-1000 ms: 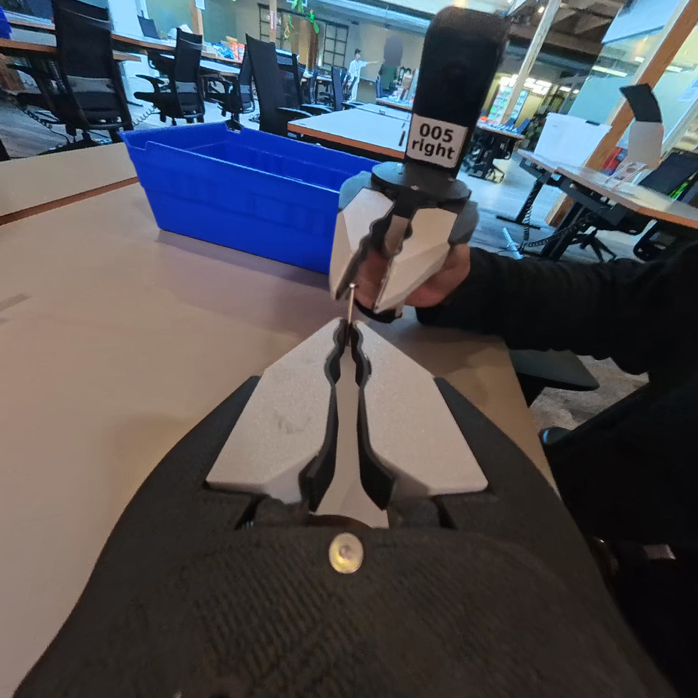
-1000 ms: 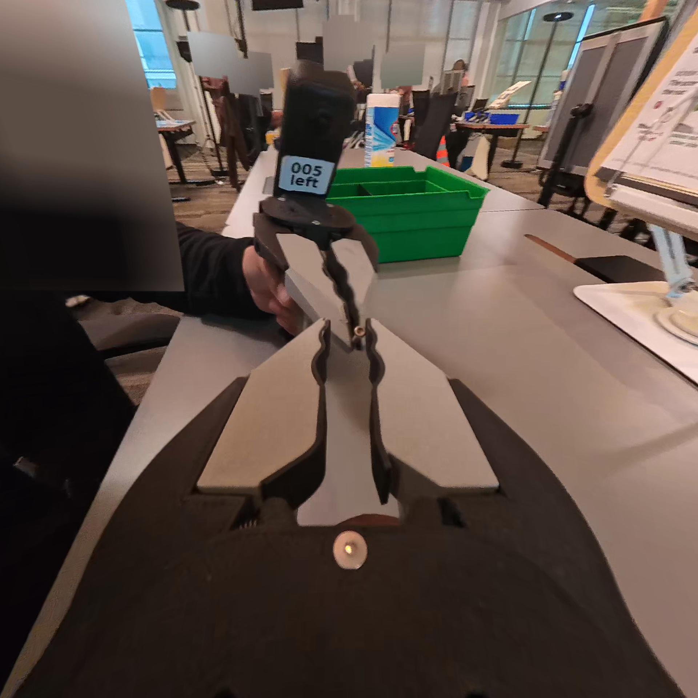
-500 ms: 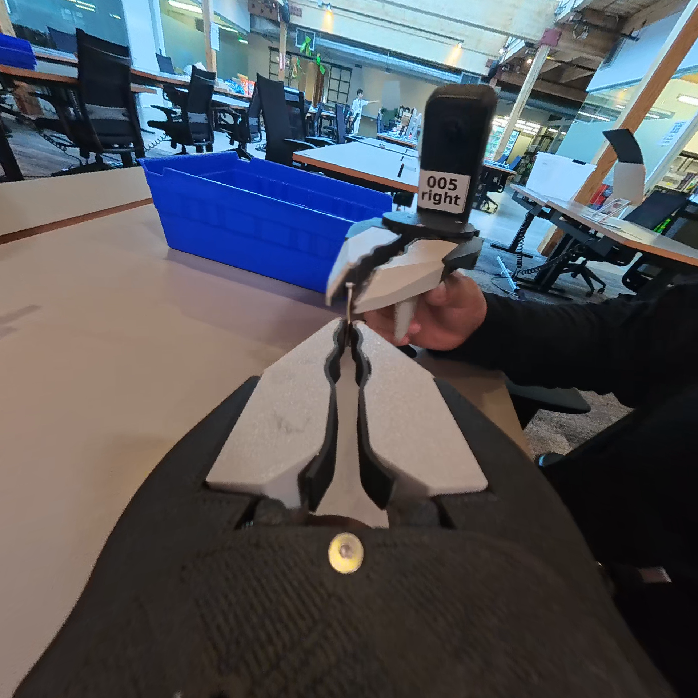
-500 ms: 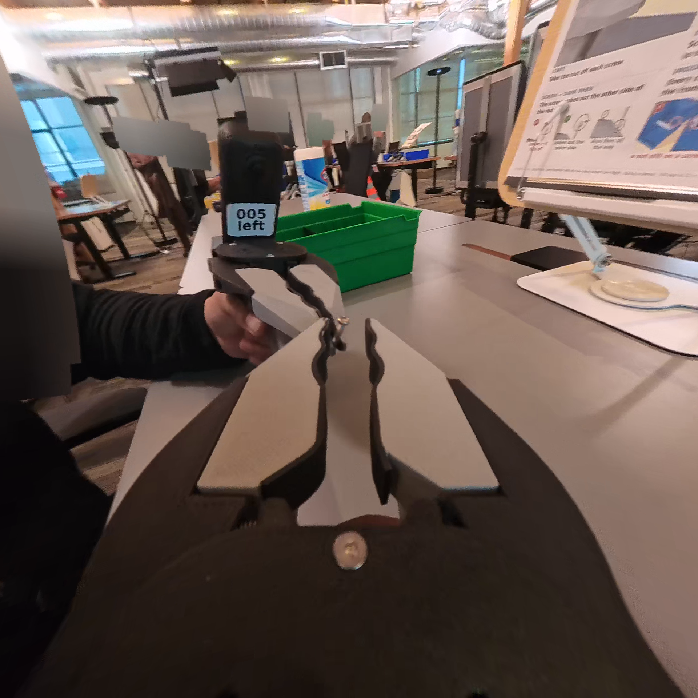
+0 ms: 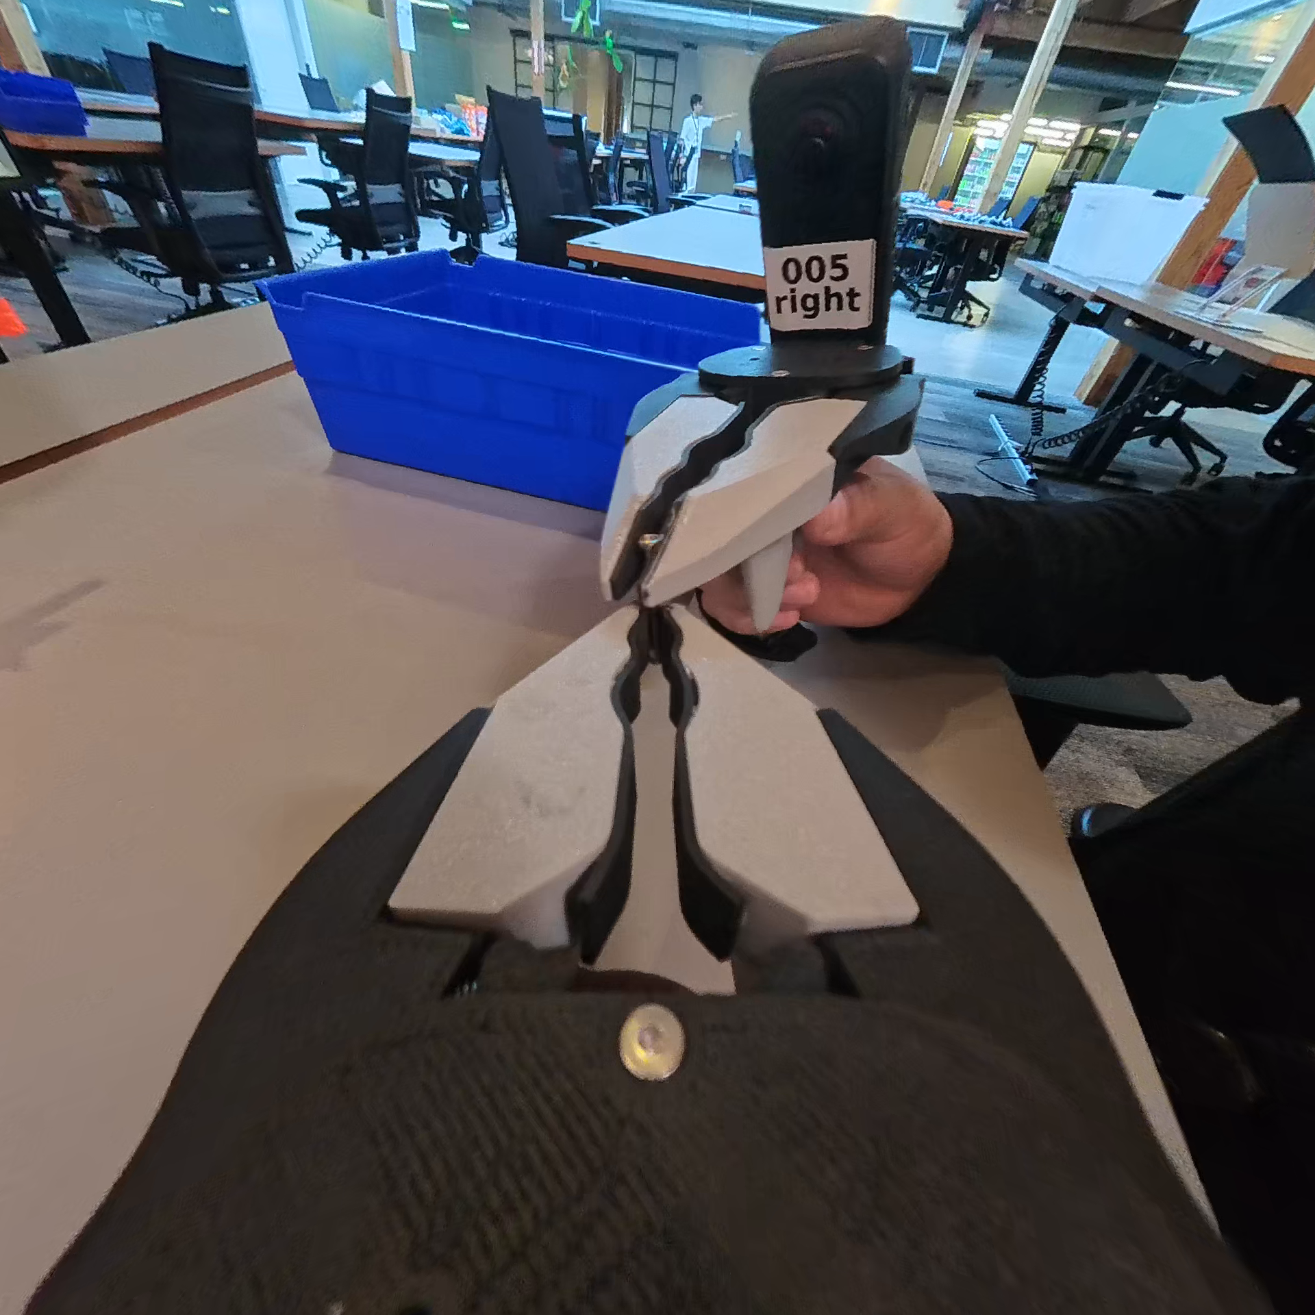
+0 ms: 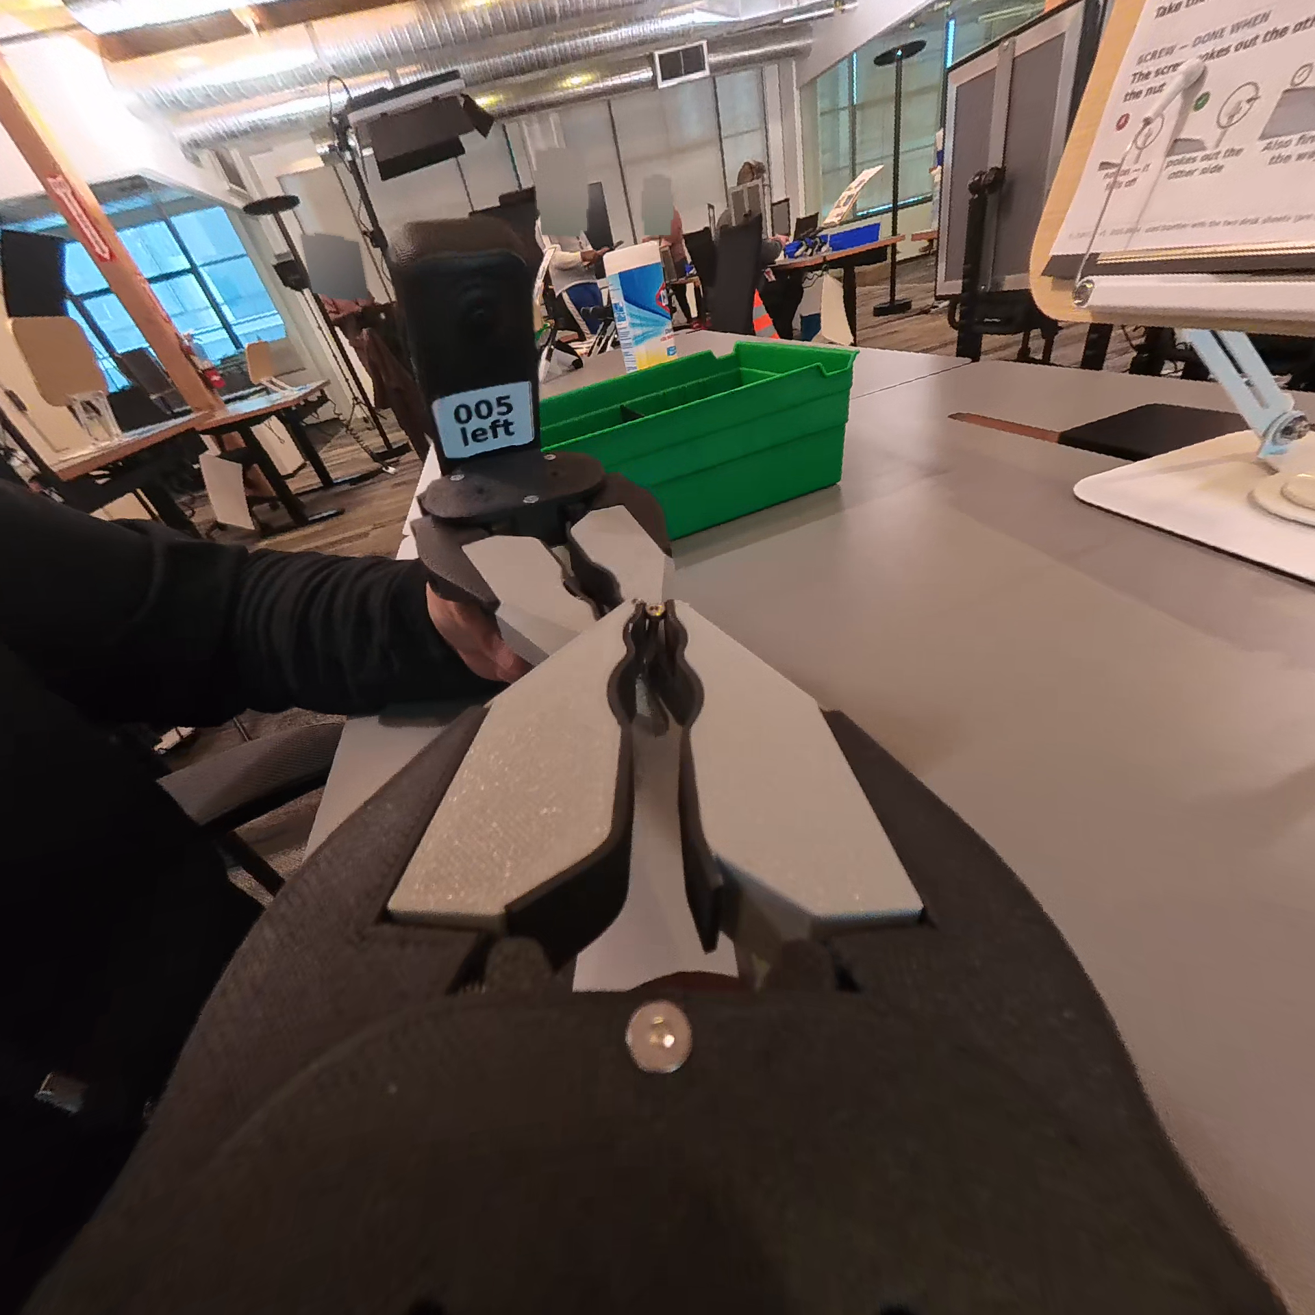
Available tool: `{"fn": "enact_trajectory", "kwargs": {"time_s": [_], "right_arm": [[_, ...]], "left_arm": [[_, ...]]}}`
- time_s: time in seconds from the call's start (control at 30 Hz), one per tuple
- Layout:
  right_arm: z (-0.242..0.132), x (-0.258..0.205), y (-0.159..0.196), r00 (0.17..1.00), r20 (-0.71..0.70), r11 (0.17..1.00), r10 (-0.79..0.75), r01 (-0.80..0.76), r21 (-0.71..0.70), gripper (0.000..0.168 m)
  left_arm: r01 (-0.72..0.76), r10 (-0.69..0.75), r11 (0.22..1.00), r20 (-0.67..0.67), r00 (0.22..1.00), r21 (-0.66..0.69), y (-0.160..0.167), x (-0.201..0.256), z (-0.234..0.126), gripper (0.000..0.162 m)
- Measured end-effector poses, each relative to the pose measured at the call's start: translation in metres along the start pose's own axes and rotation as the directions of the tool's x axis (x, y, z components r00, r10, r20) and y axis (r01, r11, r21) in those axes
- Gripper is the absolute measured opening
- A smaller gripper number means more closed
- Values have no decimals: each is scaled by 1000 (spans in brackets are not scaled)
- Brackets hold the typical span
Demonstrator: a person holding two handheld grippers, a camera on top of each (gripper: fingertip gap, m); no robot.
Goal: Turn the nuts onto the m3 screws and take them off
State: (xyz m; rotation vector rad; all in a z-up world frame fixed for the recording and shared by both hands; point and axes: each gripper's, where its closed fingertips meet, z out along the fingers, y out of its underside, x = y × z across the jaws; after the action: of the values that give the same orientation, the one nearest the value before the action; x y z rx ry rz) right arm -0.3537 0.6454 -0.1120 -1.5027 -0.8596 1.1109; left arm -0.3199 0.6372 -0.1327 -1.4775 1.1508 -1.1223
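In the left wrist view my left gripper (image 5: 653, 630) is shut, its tips holding the lower end of a thin m3 screw that is mostly hidden between the jaws. The right gripper (image 5: 637, 598) points down onto it tip to tip and is shut on a small silver nut (image 5: 649, 542) at the screw's upper end. In the right wrist view my right gripper (image 6: 651, 620) is shut with a small metal end (image 6: 651, 608) showing at its tips. The left gripper (image 6: 615, 601) meets it from behind. Both are held above the grey table (image 5: 213, 605).
A blue bin (image 5: 498, 384) stands on the table behind the grippers. A green divided bin (image 6: 711, 441) and a wipes canister (image 6: 640, 306) stand at the far side. A white stand (image 6: 1174, 498) with an instruction sheet is at the right. A hand (image 5: 868, 548) holds the right gripper.
The right gripper was open beside the screw. It has now tilted down over the screw's top and shut on it. The left gripper stays shut on the screw.
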Motion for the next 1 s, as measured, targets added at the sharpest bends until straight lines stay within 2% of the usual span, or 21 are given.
{"fn": "enact_trajectory", "kwargs": {"time_s": [0.2,0.3,0.33,0.4,0.47,0.53,0.6,0.67,0.77,0.83,0.9,0.97,1.0], "right_arm": [[-2,3,1,999,-39,1000,-27,27,-10,2],[-1,4,-1,997,-70,999,-37,38,6,17],[-1,5,-2,996,-83,999,-38,39,9,17],[2,6,-3,994,-103,999,-31,33,19,13],[5,4,-4,994,-106,999,-36,39,27,2],[6,1,-6,993,-93,997,-69,72,27,1],[7,-9,-9,991,-15,991,-135,135,9,1],[5,-28,-12,969,166,983,-181,183,0,1],[-5,-53,-20,882,441,983,-166,183,4,1],[-10,-62,-29,820,559,989,-124,144,7,1],[-8,-58,-35,814,566,989,-128,149,9,2],[-6,-43,-44,868,478,990,-134,138,27,16],[-8,-38,-46,884,446,990,-140,136,40,13]], "left_arm": [[-2,2,1000,21,1000,-16,1,-4,-1,0],[0,0,1000,28,1000,-8,-1,-4,-1,0],[1,0,1000,34,999,-5,-1,-5,-1,0],[1,-1,1000,41,999,-7,-1,-5,-1,0],[0,1,1000,37,999,-9,-1,-3,-1,0],[15,-15,1000,-3,1000,3,-4,1,-3,0],[76,-74,997,-125,989,9,-7,13,-7,0],[147,-137,989,-266,954,14,-12,29,-12,0],[146,-124,989,-388,913,27,-17,50,-18,0],[141,-113,989,-426,898,36,-20,57,-21,0],[122,-95,991,-377,921,48,-20,49,-19,0],[108,-84,993,-324,942,57,-19,40,-17,0],[114,-89,991,-310,947,66,-20,36,-17,0]]}}
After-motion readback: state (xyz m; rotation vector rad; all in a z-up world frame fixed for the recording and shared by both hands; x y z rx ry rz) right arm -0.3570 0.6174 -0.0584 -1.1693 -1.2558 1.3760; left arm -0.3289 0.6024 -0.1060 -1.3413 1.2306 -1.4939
